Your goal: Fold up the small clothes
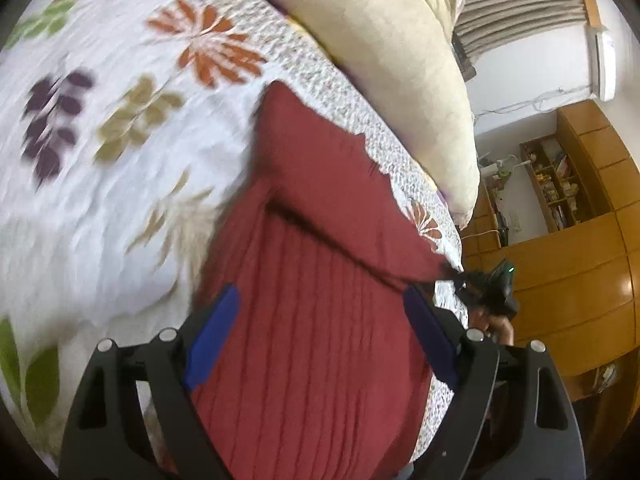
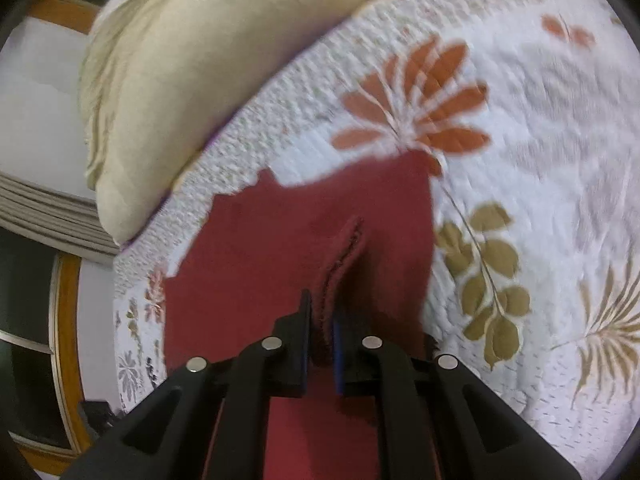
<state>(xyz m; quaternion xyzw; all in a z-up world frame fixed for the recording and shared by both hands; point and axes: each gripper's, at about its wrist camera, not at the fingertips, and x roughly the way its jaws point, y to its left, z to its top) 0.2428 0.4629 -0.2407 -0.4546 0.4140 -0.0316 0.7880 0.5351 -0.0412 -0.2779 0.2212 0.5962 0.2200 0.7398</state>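
**Right wrist view: red cloth pinched in a fold on the flowered bed**

Right wrist view shows the right gripper [image 2: 322, 320] with its two fingers drawn close together, clamping a raised ridge of the red cloth [image 2: 248, 256] between the blue pads [image 2: 338, 354]. The pinched fold runs away from the fingertips toward the far side of the garment. The cloth lies on a white bedspread [image 2: 540, 128] printed with orange, tan and purple leaves, and its far edge reaches an orange flower in the print. A cream pillow [image 2: 192, 64] rests on the far left part of the bed, apart from the cloth.

In the left wrist view, the left gripper [image 1: 320, 308] has its fingers spread wide, with the red cloth [image 1: 312, 320] filling the space between the blue pads [image 1: 212, 340]. Whether the pads touch the fabric cannot be told. The cloth shows narrow lengthwise ribs near the camera, and a dark crease crosses it slantwise toward the right. At the end of that crease, off the right edge of the bed, the dark body of the right gripper [image 1: 486, 292] is seen with a hand [image 1: 500, 326] behind it. The cream pillow [image 1: 392, 64] lies at the far side, beyond the cloth. Wooden cabinets [image 1: 568, 280] and a shelf [image 1: 554, 184] stand at the right, past the bed.
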